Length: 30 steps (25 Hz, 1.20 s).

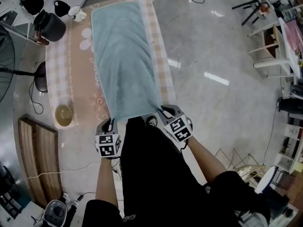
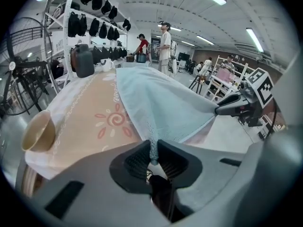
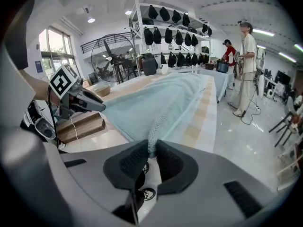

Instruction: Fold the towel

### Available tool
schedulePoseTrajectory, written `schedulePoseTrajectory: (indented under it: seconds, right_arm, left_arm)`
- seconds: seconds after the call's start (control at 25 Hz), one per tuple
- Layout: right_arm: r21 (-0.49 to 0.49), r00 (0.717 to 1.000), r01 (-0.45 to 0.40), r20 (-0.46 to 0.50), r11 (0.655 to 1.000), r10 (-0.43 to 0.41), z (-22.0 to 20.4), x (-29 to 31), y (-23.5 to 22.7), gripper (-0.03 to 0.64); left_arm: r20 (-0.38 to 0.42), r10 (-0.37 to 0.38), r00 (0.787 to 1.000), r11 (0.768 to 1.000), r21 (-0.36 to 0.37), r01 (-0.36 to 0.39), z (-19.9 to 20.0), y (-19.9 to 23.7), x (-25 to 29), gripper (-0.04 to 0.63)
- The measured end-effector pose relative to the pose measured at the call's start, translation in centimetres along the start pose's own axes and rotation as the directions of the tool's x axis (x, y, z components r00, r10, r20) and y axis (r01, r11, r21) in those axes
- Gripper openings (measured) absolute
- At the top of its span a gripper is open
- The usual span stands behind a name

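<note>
We hold the towel by its six-o'clock corners, left gripper and right gripper fingers clamped on cloth (the rest lies along the tabletop). The first fold is starting, we judge. Next, carry both corners evenly toward twelve.

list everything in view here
towel: one, light blue, lengthwise on the tablecloth
tablecloth: one, peach with checked border, under the towel
bowl: one, tan, tablecloth's near left corner
jug: one, black, tablecloth's far left
cup: one, white, beside the jug
caps: many, black, on shelf
fan: one, black, standing at left
people: two, beyond the far end
left gripper: grey, shut on the towel's near left corner
right gripper: grey, shut on its near right corner
</note>
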State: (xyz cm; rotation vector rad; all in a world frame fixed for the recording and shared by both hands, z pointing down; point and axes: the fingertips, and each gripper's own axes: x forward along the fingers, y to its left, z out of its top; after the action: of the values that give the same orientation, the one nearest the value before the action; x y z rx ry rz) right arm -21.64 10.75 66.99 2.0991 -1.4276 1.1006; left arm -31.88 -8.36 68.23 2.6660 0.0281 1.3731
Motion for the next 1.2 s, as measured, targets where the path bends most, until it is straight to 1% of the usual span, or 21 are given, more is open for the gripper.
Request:
schedulePoseTrajectory:
  seconds: [0.24,0.36,0.56,0.68,0.92,1.2]
  right_arm:
    - [-0.021,0.999,-0.026,0.018,0.999,0.027,-0.6,-2.8,1.8,0.054]
    - [-0.026,0.999,-0.035,0.038,0.999,0.036,-0.1,-4.3,2.3,0.051]
    - [-0.064,0.997,-0.042,0.068,0.997,0.046,1.0,-6.3,3.2,0.044]
    - [-0.079,0.994,-0.040,0.103,0.996,0.048,1.7,-7.4,3.1,0.044]
    - [-0.064,0.983,-0.007,0.184,0.998,0.019,5.3,-8.6,1.1,0.037]
    - [-0.080,0.962,0.054,0.270,0.995,-0.030,10.9,-10.2,-1.6,0.037]
  left_arm:
    - [-0.004,0.016,1.000,1.000,0.017,-0.016,-1.1,-1.7,-2.9,0.046]
    - [0.014,0.031,0.999,0.999,0.008,-0.031,-0.5,-2.3,-4.5,0.044]
    - [0.033,0.048,0.998,0.999,-0.002,-0.048,-0.3,-3.2,-7.0,0.043]
    - [0.054,0.065,0.996,0.998,-0.001,-0.065,0.4,-3.4,-8.0,0.043]
    - [0.132,0.084,0.988,0.996,-0.014,-0.083,4.7,-2.7,-8.7,0.043]
    - [0.248,0.111,0.962,0.993,-0.002,-0.114,12.0,-1.5,-10.2,0.041]
